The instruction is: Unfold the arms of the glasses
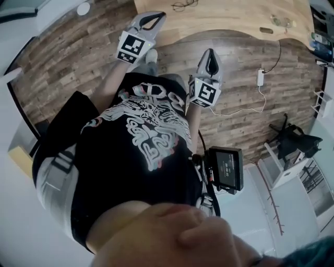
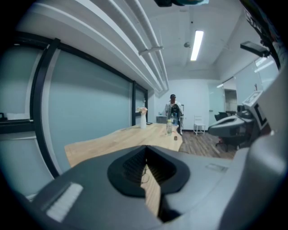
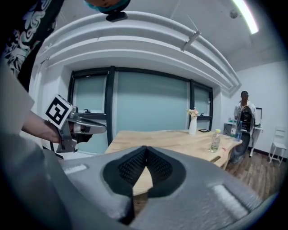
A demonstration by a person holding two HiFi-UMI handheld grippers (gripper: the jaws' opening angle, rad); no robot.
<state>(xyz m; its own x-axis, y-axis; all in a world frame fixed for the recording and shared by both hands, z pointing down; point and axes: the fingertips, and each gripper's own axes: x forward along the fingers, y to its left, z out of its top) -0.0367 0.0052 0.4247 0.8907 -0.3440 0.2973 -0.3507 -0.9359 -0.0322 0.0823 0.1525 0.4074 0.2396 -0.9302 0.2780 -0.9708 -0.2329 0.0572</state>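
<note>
The glasses (image 1: 185, 5), thin and dark-rimmed, lie on the light wooden table (image 1: 235, 15) at the top of the head view. Both grippers are held out in front of the person's black T-shirt and point toward that table. My left gripper (image 1: 151, 20) is the farther one. Its tips reach the table's near edge, short of the glasses and to their left. Its jaws are shut with nothing in them (image 2: 145, 148). My right gripper (image 1: 210, 58) hangs lower over the wood floor, also shut and empty (image 3: 145, 148). The right gripper view shows the left gripper (image 3: 96, 128) off to the left.
The long table carries a white vase with flowers (image 3: 193, 126) and a clear bottle (image 3: 215, 140) farther along. A person (image 3: 245, 112) stands at its far end. A white power adapter with cable (image 1: 260, 77) lies on the floor, and a black chair (image 1: 295, 138) stands at right.
</note>
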